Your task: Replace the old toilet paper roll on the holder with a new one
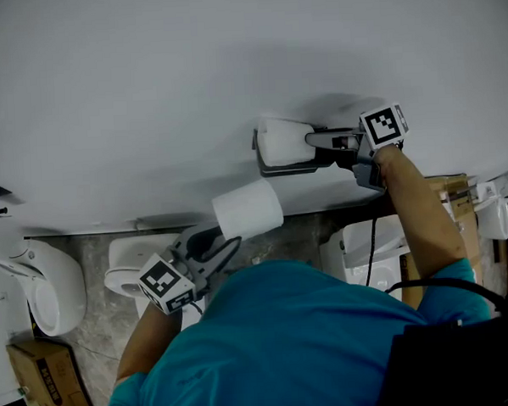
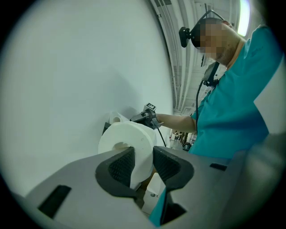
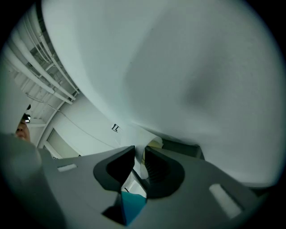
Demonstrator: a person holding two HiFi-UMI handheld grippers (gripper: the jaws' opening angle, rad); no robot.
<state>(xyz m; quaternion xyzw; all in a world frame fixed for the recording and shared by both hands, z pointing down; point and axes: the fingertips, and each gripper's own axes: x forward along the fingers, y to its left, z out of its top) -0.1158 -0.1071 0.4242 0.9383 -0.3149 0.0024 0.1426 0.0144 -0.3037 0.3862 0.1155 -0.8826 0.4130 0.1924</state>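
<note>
Swap not done yet: old roll (image 1: pixel 281 142) sits on wall holder (image 1: pixel 307 164), right claw (image 1: pixel 313 140) almost together, nipping its edge. Left claw (image 2: pixel 142 163) clamped on new roll (image 1: pixel 247 208), held below, apart from holder.

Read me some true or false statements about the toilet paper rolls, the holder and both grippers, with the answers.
1. The left gripper grips a full new roll. True.
2. The holder on the wall is bare. False: the old roll sits on it.
3. The right gripper is at the holder. True.
4. Both grippers are at the holder. False: the left gripper is lower down, apart from it.
5. The right gripper's jaws stand wide apart. False: they are nearly together, on the old roll's edge.
</note>
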